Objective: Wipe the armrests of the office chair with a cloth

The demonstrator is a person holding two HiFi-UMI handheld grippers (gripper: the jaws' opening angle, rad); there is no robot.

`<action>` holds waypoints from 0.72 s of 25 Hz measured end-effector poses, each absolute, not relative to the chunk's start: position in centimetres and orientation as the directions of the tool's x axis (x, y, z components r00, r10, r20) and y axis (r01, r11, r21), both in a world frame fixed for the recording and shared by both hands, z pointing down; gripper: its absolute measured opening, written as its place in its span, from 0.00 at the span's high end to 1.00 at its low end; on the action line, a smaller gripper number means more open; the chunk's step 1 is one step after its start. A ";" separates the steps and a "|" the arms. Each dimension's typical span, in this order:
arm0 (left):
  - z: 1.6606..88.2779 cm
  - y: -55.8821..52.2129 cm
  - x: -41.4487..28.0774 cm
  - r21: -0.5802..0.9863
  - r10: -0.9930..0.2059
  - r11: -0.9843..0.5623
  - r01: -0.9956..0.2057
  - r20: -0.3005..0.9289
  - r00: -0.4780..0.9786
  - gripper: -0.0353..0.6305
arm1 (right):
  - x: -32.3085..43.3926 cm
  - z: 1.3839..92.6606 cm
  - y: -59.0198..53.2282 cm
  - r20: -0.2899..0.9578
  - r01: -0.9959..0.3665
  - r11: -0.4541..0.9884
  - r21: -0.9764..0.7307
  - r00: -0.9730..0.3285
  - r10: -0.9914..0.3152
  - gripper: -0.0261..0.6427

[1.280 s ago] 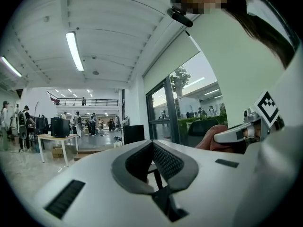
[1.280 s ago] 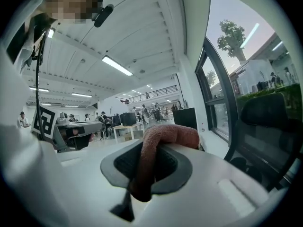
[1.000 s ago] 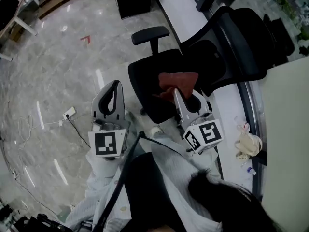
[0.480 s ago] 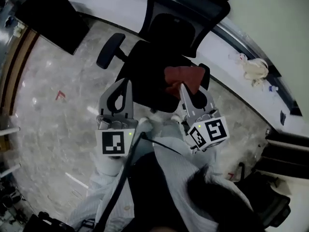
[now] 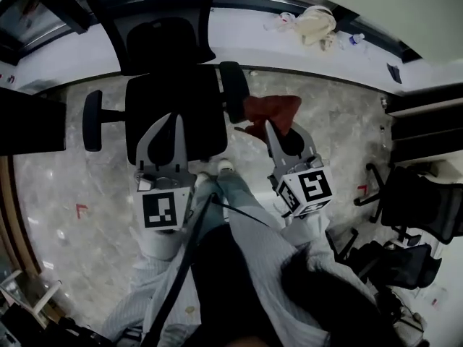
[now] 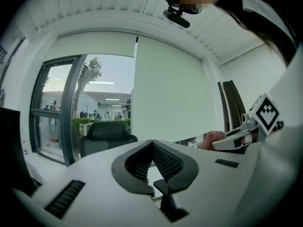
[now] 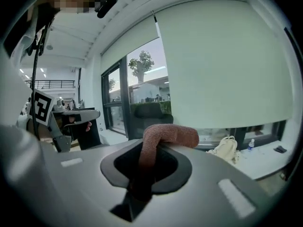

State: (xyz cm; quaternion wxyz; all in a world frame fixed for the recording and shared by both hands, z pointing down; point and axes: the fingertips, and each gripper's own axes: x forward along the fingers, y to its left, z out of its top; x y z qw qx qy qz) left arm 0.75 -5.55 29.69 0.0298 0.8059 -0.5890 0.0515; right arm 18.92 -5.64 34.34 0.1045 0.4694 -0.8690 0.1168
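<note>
The black office chair (image 5: 172, 107) stands at the upper left of the head view, with its left armrest (image 5: 92, 120) and right armrest (image 5: 233, 91) on either side of the seat. My left gripper (image 5: 174, 120) hangs over the seat's front, shut and empty (image 6: 152, 144). My right gripper (image 5: 267, 126) is shut on a red-brown cloth (image 5: 272, 110), just right of the right armrest and over the floor. In the right gripper view the cloth (image 7: 166, 135) folds out of the jaws (image 7: 150, 150). The left gripper view shows the chair (image 6: 106, 134) ahead and the cloth (image 6: 212, 138) at the right.
A cream bag (image 5: 315, 17) and a small bottle (image 5: 354, 39) lie on the white sill along the window wall. Another black chair (image 5: 419, 202) stands at the right, and a dark cabinet (image 5: 29, 126) at the left. The marble floor has a red mark (image 5: 81, 210).
The view has swung round: the chair went from upper right to upper left. Both grippers kept their grip; the cloth, earlier over the seat, now hangs beside the right armrest.
</note>
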 end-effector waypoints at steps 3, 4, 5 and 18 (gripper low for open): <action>30.2 -5.9 2.6 -0.007 -0.944 -0.311 -0.950 0.119 0.308 0.94 | 21.1 36.1 -5.7 0.326 -0.850 0.517 -0.098 -0.518 -0.791 0.90; 30.5 -5.9 2.7 0.001 -0.944 -0.307 -0.952 0.124 0.304 0.94 | 21.3 37.0 -5.9 0.342 -0.848 0.520 -0.100 -0.520 -0.783 0.90; 30.9 -5.8 2.7 0.011 -0.945 -0.299 -0.954 0.133 0.297 0.94 | 21.3 38.0 -6.2 0.360 -0.844 0.526 -0.106 -0.526 -0.771 0.90; 40.3 -2.8 -3.5 0.020 -0.946 -0.077 -0.997 0.313 0.079 0.94 | 16.9 60.4 -12.2 0.740 -0.729 0.676 -0.106 -0.512 -0.436 0.90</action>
